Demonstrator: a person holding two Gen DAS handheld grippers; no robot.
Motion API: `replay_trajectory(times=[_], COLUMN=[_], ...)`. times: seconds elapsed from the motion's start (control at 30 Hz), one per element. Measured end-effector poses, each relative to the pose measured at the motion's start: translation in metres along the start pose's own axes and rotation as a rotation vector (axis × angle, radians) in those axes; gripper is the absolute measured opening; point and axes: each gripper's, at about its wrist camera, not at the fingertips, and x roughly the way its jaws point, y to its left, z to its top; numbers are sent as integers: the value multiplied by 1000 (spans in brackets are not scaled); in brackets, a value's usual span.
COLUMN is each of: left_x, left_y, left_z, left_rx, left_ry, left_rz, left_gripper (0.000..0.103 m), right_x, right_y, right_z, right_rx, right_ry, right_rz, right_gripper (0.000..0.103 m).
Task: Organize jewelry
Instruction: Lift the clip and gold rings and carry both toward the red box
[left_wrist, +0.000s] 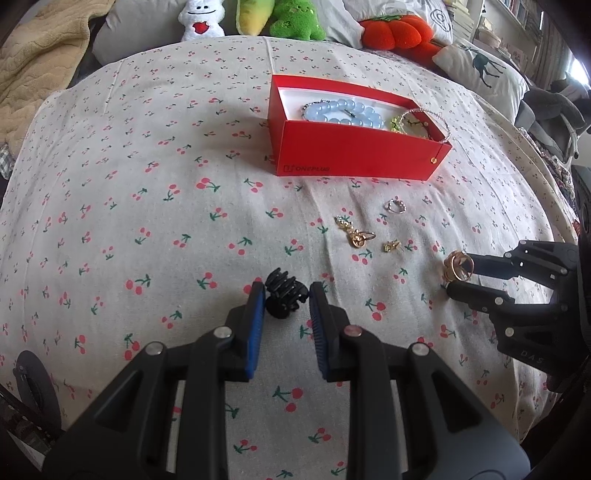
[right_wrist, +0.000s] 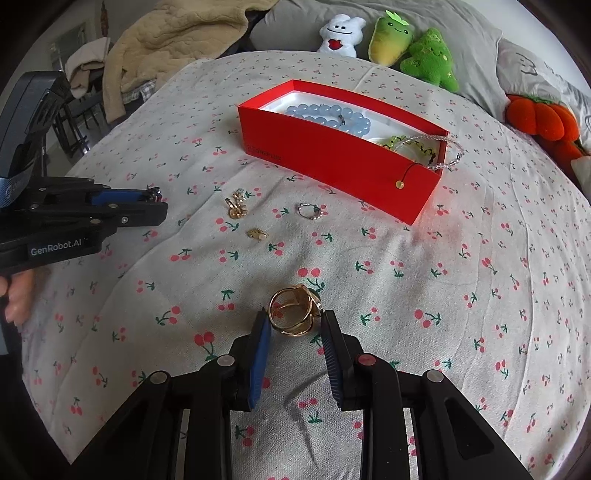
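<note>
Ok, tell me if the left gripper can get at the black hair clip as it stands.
Probably yes. The left gripper is open with the hair clip already between its pads, nothing lying over it. The right gripper is off to the side at the gold ring.

I see both views in soft, even daylight. The bedsheet (left_wrist: 147, 184) looks bright, with only faint shadows under my grippers. The red box (right_wrist: 332, 158) throws a reddish glow on the cloth beside it. Fisheye distortion bends the edges strongly, and the corners go dark. Focus is sharp in the centre.
</note>
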Motion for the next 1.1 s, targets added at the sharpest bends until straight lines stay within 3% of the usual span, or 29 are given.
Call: replay_trajectory(times=[0.73, 1.1], left_x=[-28, -22], left_y=[3, -3], left_z=[42, 68], left_rx=[-111, -145], left_ry=[-62, -95], left_rz=[-20, -49], left_gripper=[26, 26], right_x=[-23, -25], right_y=[-18, -31], right_z=[52, 71], right_rx=[152, 199], right_ry=[-45, -66], right_rz=[-26, -28], right_gripper=[28, 28])
